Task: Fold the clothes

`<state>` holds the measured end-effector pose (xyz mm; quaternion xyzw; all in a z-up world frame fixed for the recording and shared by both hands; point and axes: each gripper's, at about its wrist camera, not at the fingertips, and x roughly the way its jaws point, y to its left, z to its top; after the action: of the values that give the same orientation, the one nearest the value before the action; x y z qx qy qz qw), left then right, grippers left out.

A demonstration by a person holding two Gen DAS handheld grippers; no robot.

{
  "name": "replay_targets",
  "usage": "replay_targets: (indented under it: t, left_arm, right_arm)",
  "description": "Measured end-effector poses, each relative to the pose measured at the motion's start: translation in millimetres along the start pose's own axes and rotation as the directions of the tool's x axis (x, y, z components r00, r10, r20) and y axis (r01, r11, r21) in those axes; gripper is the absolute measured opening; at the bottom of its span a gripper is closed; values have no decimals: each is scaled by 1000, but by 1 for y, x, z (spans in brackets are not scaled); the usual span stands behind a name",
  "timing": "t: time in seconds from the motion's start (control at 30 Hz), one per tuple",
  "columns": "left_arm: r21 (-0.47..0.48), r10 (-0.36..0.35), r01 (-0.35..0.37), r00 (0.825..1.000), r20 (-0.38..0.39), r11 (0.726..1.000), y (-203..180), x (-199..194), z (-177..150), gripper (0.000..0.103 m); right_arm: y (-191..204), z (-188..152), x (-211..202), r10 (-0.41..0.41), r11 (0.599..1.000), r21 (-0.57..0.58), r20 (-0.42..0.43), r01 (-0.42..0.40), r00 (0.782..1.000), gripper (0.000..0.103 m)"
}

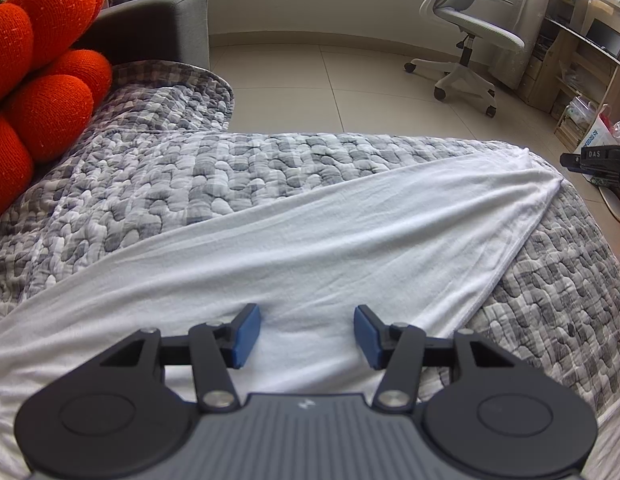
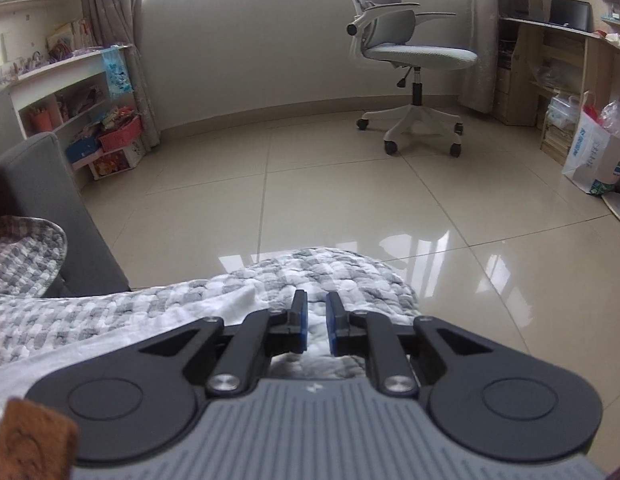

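**Two grippers, one fold laid**

Two grippers work a white garment (image 1: 310,232) spread on the quilted cover (image 1: 190,176); one fold looks laid, and the next move likely calls for a fresh grasp; the left gripper (image 1: 306,336) hovers over the cloth, fingers half apart, holding nothing; the right gripper (image 2: 317,324), near the garment's corner, stands narrowly apart and empty

A lived-in room of a home, part bedroom, part study: a bed or sofa under a grey checked quilt (image 1: 238,168) with orange plush cushions (image 1: 42,80), a tiled floor (image 2: 330,184), a white swivel office chair (image 2: 406,60), curtains (image 2: 114,4) at the window, shelves of books and toys (image 2: 70,96), and a wooden desk unit (image 2: 558,60) with bags beside it
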<state>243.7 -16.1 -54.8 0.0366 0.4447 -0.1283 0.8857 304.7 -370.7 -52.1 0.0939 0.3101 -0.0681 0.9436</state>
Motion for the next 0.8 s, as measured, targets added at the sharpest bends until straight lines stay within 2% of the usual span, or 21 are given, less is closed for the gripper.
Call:
replay_targets:
  t: [0.1, 0.33, 0.37, 0.43, 0.53, 0.63, 0.67, 0.7, 0.8]
  left_arm:
    - [0, -4, 4, 1000, 1, 1000, 1, -1, -1, 54]
    - [-3, -8, 8, 1000, 0, 1000, 2, -1, 0, 54]
    - [-5, -9, 9, 1000, -1, 1000, 3, -2, 0, 54]
    - [-10, -12, 12, 1000, -2, 1000, 3, -2, 0, 54]
    - [-13, -14, 14, 1000, -2, 1000, 4, -2, 0, 54]
    - [-10, -13, 13, 1000, -2, 1000, 3, -2, 0, 54]
    - [-10, -13, 13, 1000, -2, 1000, 3, -2, 0, 54]
    - [-10, -12, 12, 1000, -2, 1000, 3, -2, 0, 54]
    - [-13, -12, 12, 1000, -1, 1000, 3, -2, 0, 54]
  right_arm:
    - [9, 5, 7, 74, 997, -29, -14, -74, 997, 16]
    - [28, 19, 29, 99, 984, -144, -67, -107, 993, 19]
    - [30, 18, 30, 113, 981, -149, -72, -123, 991, 21]
    - [34, 19, 33, 137, 977, -150, -88, -149, 987, 43]
    - [43, 14, 41, 184, 965, -161, -158, -209, 970, 44]
    - [56, 8, 45, 127, 954, -245, -197, -174, 972, 34]
    - [59, 8, 44, 114, 952, -257, -197, -164, 974, 24]
    - [61, 9, 44, 102, 952, -265, -194, -152, 976, 1]
    - [64, 8, 40, 80, 948, -293, -152, -122, 985, 1]
